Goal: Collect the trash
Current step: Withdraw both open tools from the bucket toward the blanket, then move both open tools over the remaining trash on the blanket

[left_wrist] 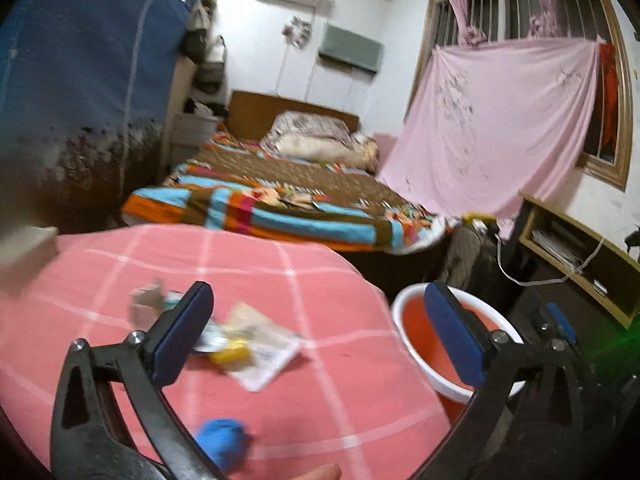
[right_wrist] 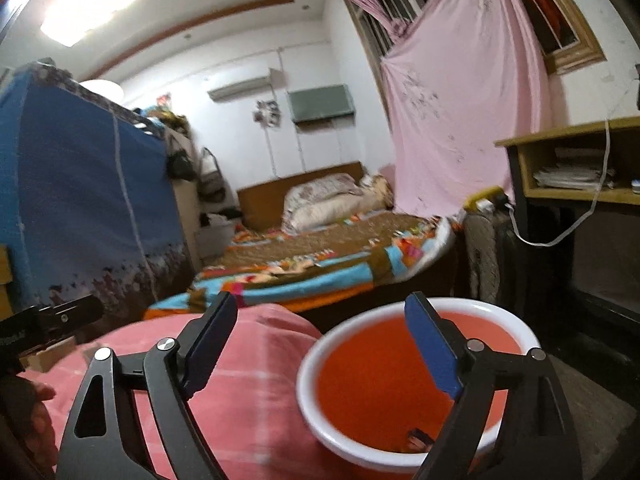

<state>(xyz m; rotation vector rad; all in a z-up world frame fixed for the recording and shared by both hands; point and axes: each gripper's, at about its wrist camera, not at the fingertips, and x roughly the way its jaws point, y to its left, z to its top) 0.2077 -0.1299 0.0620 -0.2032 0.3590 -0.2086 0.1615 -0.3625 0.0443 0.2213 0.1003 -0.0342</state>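
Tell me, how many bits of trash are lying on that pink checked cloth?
About 4, though blur makes it uncertain: a brownish scrap farthest back, a clear plastic wrapper in the middle, a yellow piece on it, and a blue crumpled ball nearest. The gripper may hide more.

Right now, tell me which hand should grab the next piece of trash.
Left. The open left gripper faces the wrappers on the pink cloth; the open right gripper points over the red bucket, away from them.
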